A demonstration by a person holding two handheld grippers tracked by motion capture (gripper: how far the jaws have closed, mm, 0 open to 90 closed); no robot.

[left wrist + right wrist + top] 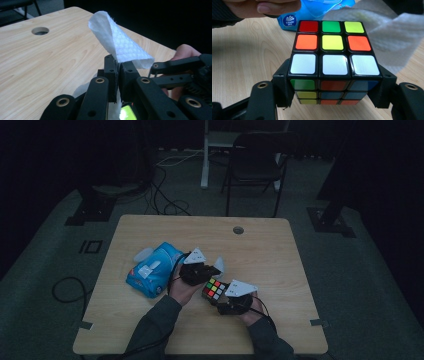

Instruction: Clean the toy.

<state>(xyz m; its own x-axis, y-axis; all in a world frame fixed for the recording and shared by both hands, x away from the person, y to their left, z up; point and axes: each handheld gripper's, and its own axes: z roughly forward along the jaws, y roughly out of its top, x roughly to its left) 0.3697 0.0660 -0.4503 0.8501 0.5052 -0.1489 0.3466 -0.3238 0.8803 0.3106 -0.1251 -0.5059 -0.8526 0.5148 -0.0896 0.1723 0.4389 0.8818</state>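
Note:
My right gripper [334, 84] is shut on a scrambled colour cube [332, 62], one jaw against each side, held a little over the wooden table [242, 62]. In the high view the cube [214, 288] sits at the table's middle front, with the right gripper [221, 296] just behind it. My left gripper [118, 73] is shut on a white wipe [120, 42] that curls up above its jaws. From above, the left gripper [215, 269] and its wipe [219, 264] hang right beside the cube. The wipe [387, 37] lies just behind the cube's upper right.
A blue wipes pack [151, 269] lies left of the hands, and it also sits behind the cube [312, 11]. A cable hole [238, 230] is near the table's far edge. A dark chair [255, 165] and floor cables [167, 200] stand beyond.

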